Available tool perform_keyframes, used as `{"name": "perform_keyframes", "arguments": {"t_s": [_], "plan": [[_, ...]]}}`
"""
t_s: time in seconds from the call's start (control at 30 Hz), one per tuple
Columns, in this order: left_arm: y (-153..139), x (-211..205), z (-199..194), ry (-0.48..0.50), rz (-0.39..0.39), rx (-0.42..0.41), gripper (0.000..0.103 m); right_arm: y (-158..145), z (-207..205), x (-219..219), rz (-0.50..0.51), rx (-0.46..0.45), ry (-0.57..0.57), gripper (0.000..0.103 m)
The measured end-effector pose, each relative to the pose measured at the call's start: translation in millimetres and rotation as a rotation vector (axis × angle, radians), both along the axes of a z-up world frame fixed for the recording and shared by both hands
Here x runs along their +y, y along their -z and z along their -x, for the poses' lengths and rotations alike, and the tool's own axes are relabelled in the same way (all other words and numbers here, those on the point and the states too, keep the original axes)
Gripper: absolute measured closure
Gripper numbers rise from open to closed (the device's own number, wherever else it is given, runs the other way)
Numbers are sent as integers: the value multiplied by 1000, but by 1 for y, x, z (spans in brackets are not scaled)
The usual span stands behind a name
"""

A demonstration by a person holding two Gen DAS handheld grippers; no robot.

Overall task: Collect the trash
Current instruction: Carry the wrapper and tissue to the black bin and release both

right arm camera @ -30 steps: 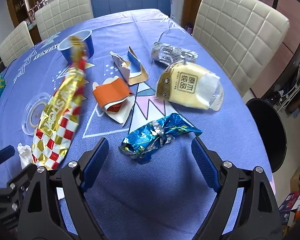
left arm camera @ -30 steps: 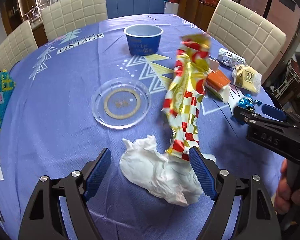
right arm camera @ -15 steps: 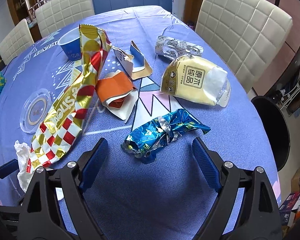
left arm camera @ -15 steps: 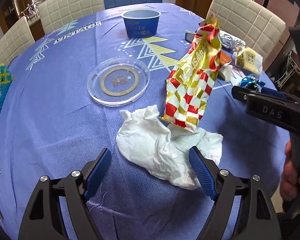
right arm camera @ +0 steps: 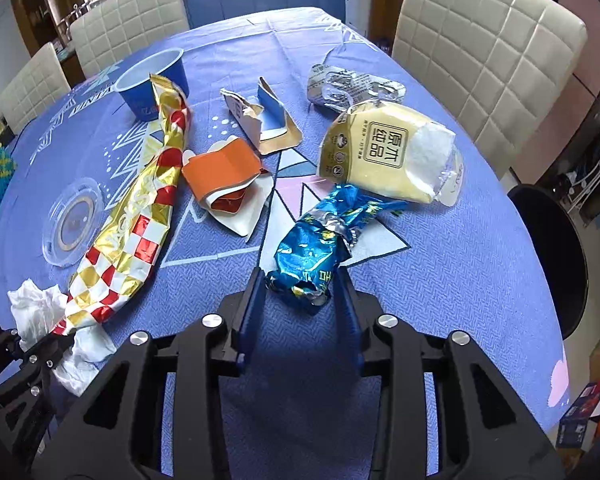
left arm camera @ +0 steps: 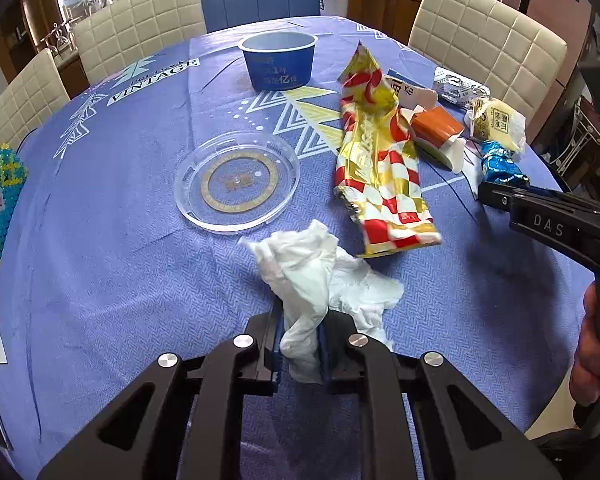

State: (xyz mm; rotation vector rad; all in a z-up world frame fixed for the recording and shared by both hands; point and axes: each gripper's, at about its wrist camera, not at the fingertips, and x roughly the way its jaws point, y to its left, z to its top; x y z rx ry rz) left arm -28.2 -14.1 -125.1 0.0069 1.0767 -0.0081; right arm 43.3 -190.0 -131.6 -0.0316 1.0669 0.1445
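The pick-up step is under way — both hands are gripping trash at once on the blue tablecloth [left arm camera: 112,248]. The left gripper [left arm camera: 300,340] has just been closing, and its jaws are now pinching the crumpled white tissue [left arm camera: 312,276] between the pads; the rest of the tissue is spilling out in front of them onto the cloth. The right gripper [right arm camera: 298,292] has also just been closing, and the blue foil wrapper [right arm camera: 320,248] is sitting between its 2 fingers, both pads pressing against the near end of the crumple, so I judge it clamped on that wrapper.

The gold-and-red checked wrapper [left arm camera: 380,168] is lying flat just beyond the tissue, its near end seeming to overlap the tissue's edge in the right wrist view. Farther off, the orange carton scrap [right arm camera: 220,168], the yellow bread bag [right arm camera: 384,156], the silver packet [right arm camera: 348,88], the torn blue-and-gold lid [right arm camera: 268,124], the clear plastic lid [left arm camera: 236,180] and the blue paper cup [left arm camera: 278,62] are all waiting on the table.

Next, as I judge it, both hands are needing to lift straight up and carry their loads to a bin — the dark round shape [right arm camera: 548,256] beside the table may be 1, though I cannot tell. The tissue may drag the checked wrapper as it rises.
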Motion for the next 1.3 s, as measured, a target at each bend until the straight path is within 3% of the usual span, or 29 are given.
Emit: {"name": "perform_keyframes", "arguments": {"t_s": [0.3,0.83,1.3], "plan": [[-42,-39,-6,126,-7,-132,93,-29,5,-15,-3,-54,16,71],[-86,-132,-45,397,23,-257,92,-74,12,-108,36,-157,214,71],[-77,-213,-90,555,8,-245,92,-82,1,-184,69,-175,377,70]]}}
